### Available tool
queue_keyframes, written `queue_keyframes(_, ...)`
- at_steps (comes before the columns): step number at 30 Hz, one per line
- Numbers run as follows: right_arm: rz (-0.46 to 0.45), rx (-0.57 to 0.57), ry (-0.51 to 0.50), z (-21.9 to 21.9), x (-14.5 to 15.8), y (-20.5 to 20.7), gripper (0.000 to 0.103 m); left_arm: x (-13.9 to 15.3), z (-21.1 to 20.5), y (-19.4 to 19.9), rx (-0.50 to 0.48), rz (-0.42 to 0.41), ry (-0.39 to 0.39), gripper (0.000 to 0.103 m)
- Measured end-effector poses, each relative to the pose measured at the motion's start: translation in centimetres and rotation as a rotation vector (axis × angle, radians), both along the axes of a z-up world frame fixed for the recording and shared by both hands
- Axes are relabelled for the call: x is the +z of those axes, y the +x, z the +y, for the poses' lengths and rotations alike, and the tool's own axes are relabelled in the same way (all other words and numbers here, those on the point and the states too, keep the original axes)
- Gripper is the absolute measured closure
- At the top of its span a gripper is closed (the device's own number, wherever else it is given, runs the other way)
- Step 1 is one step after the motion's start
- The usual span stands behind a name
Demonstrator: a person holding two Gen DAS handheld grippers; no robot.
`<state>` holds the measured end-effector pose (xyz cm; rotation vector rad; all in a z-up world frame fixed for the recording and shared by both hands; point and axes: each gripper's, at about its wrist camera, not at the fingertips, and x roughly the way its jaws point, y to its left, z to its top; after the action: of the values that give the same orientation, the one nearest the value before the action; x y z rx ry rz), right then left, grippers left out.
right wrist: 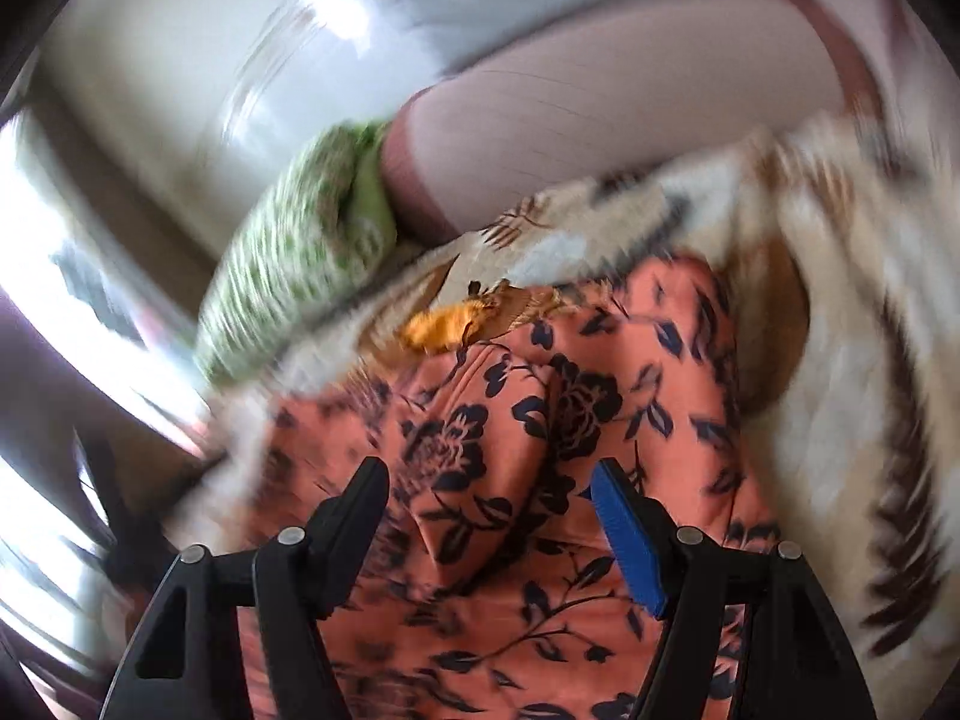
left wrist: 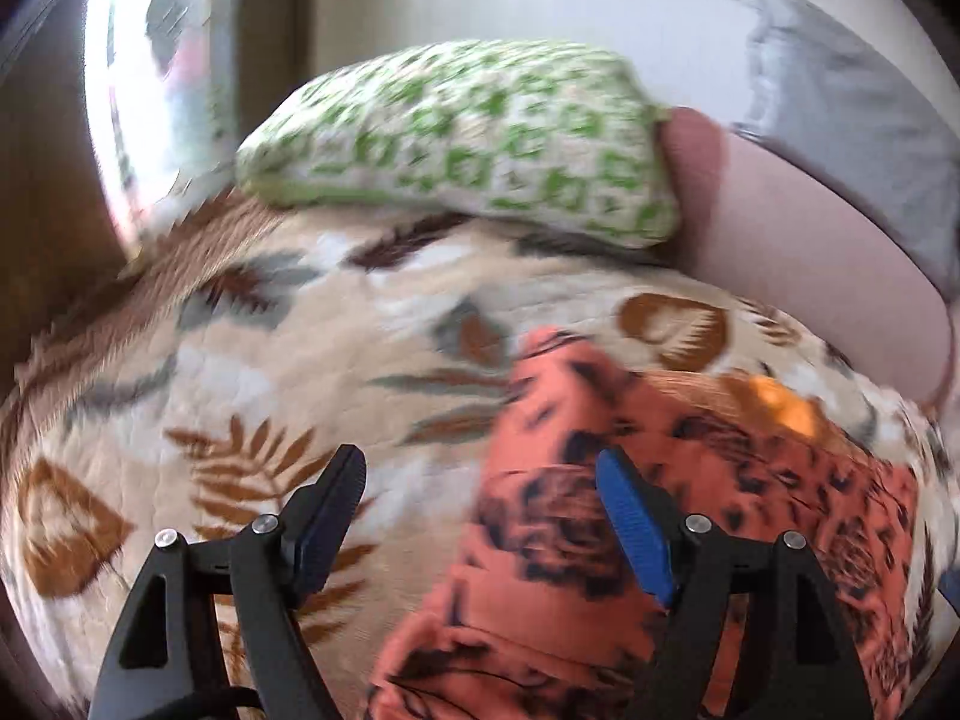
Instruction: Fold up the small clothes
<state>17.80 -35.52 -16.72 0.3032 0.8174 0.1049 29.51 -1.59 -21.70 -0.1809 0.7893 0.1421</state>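
Leafy blanket [left wrist: 252, 396] — garment [right wrist: 504, 396] under jaws

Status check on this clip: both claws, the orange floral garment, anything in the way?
Left claw open, empty. Right claw open over orange floral garment, not gripping. Garment on leaf-print blanket. Green patterned pillow beyond, clear.

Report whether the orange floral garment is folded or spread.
Partly folded: the orange floral garment lies bunched on the leaf-print blanket, creases down its middle, neither spread flat nor neatly folded.
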Motion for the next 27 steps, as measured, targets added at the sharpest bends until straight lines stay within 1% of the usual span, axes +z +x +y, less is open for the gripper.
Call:
queue_keyframes(1, -0.002, 0.017, -0.089, 1.7, 0.2, 0.2, 0.030, -0.6, 0.6, 0.7, 0.003, 0.042, -0.012, 0.023)
queue_keyframes(2, 0.005, 0.028, -0.143, 2.9, 0.2, 0.6, 0.030, -1.1, 1.0, 1.5, 0.005, 0.086, -0.013, 0.023)
queue_keyframes(3, 0.032, 0.052, -0.200, 4.6, -0.1, 1.2, 0.030, -1.3, 1.2, 2.0, 0.010, 0.093, -0.009, 0.023)
queue_keyframes(5, 0.082, 0.089, -0.254, 6.4, -0.7, 2.4, 0.030, -1.3, 1.6, 2.7, 0.041, 0.072, 0.023, 0.023)
queue_keyframes(6, 0.101, 0.104, -0.277, 7.4, -0.9, 3.2, 0.030, -1.5, 1.7, 3.0, 0.030, 0.087, 0.018, 0.024)
queue_keyframes(7, 0.122, 0.103, -0.289, 8.2, -0.9, 4.2, 0.030, -1.6, 1.7, 3.2, 0.010, 0.102, 0.002, 0.023)
queue_keyframes(8, 0.140, 0.095, -0.282, 8.5, -1.0, 5.0, 0.030, -1.9, 1.7, 3.5, -0.010, 0.118, -0.014, 0.023)
queue_keyframes(9, 0.162, 0.085, -0.257, 8.8, -1.1, 6.1, 0.030, -2.2, 1.6, 3.7, -0.017, 0.129, -0.014, 0.023)
queue_keyframes(10, 0.195, 0.066, -0.237, 9.1, -1.5, 7.1, 0.030, -2.6, 1.5, 3.7, -0.010, 0.135, -0.003, 0.023)
queue_keyframes(12, 0.284, 0.043, -0.238, 10.3, -2.9, 8.6, 0.030, -3.0, 1.3, 3.6, -0.027, 0.145, -0.004, 0.023)
queue_keyframes(13, 0.332, 0.038, -0.249, 10.9, -4.0, 9.1, 0.030, -3.2, 1.3, 3.6, -0.035, 0.148, -0.002, 0.023)
queue_keyframes(14, 0.350, 0.027, -0.270, 11.2, -4.7, 9.1, 0.029, -3.3, 1.2, 3.6, -0.041, 0.147, 0.004, 0.023)
queue_keyframes(15, 0.361, 0.011, -0.313, 11.5, -5.5, 8.9, 0.029, -3.3, 1.2, 3.5, -0.049, 0.146, 0.012, 0.024)
queue_keyframes(17, 0.362, -0.004, -0.408, 11.5, -6.8, 8.3, 0.031, -3.5, 1.2, 3.7, -0.071, 0.149, 0.026, 0.035)
queue_keyframes(18, 0.356, -0.011, -0.421, 11.1, -7.1, 8.1, 0.032, -3.7, 1.3, 3.7, -0.079, 0.155, 0.027, 0.051)
queue_keyframes(19, 0.353, -0.017, -0.410, 10.2, -7.0, 7.9, 0.038, -3.9, 1.5, 3.9, -0.077, 0.163, 0.024, 0.067)
queue_keyframes(20, 0.362, -0.024, -0.396, 9.1, -6.8, 7.7, 0.061, -4.1, 1.7, 4.0, -0.070, 0.174, 0.019, 0.075)
queue_keyframes(21, 0.367, -0.039, -0.379, 7.8, -6.3, 7.6, 0.081, -4.4, 2.1, 4.2, -0.057, 0.187, 0.007, 0.089)
queue_keyframes(22, 0.353, -0.064, -0.354, 6.5, -5.6, 7.3, 0.088, -4.7, 2.6, 4.2, -0.043, 0.194, -0.016, 0.093)
queue_keyframes(23, 0.326, -0.099, -0.340, 5.0, -4.6, 6.8, 0.093, -4.8, 3.0, 4.3, -0.031, 0.194, -0.040, 0.093)
queue_keyframes(24, 0.289, -0.147, -0.323, 2.7, -3.4, 6.0, 0.095, -4.7, 3.3, 4.2, -0.020, 0.185, -0.049, 0.095)
queue_keyframes(25, 0.268, -0.175, -0.296, 1.3, -2.7, 5.5, 0.095, -4.4, 3.3, 4.0, -0.012, 0.168, -0.040, 0.095)
queue_keyframes(26, 0.233, -0.213, -0.221, -1.3, -1.9, 4.5, 0.095, -4.0, 3.2, 3.9, -0.007, 0.148, -0.019, 0.095)
queue_keyframes(27, 0.217, -0.229, -0.165, -3.0, -1.6, 3.9, 0.095, -3.7, 3.0, 3.8, -0.004, 0.137, 0.001, 0.095)
